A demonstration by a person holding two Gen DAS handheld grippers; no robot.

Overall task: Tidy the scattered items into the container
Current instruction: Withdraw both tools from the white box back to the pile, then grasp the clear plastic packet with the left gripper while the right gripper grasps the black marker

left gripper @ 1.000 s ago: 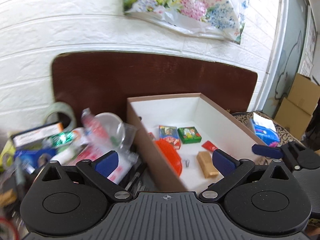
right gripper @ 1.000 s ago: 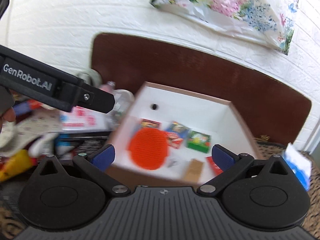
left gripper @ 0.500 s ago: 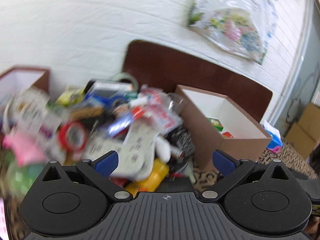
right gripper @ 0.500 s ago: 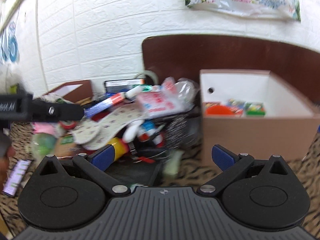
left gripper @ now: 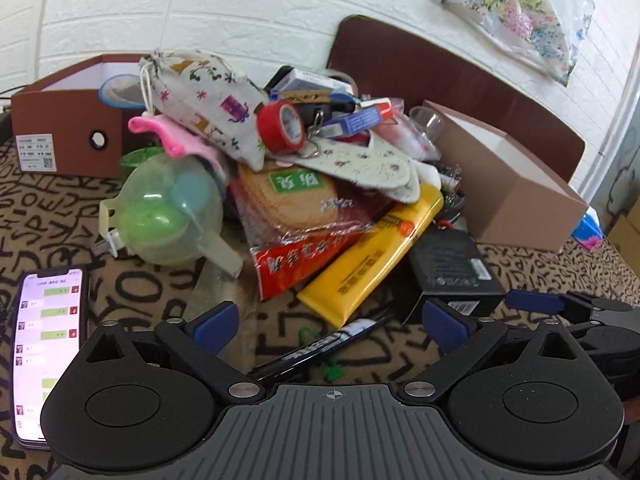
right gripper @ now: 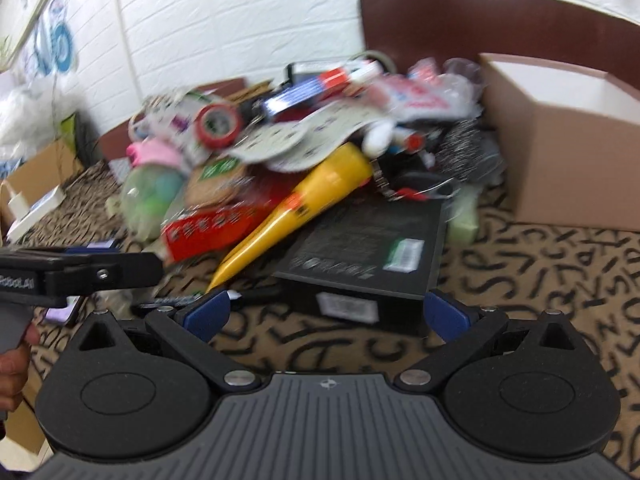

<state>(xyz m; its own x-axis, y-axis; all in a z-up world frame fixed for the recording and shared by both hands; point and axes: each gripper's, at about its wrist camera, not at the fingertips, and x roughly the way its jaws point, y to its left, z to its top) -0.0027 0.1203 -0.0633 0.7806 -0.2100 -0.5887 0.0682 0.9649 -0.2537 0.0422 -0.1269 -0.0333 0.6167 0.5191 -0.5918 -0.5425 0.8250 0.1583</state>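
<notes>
Both tools, left tool (left gripper: 330,322) and right tool (right gripper: 326,314), released and empty, have swung off the box (left gripper: 508,184) back to the pile (next pick), black carton (right gripper: 360,248) nearest, yellow tube (left gripper: 372,256) and biscuit pack (left gripper: 296,216) pinned under insoles beyond, box far right.

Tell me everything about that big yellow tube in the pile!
The yellow tube looks like soft, glossy plastic with black print and an orange spot. It lies slanted at the front of the pile, its flat crimped end down on the patterned cloth. A red snack packet overlaps one side, and a black box sits beside the other.
</notes>
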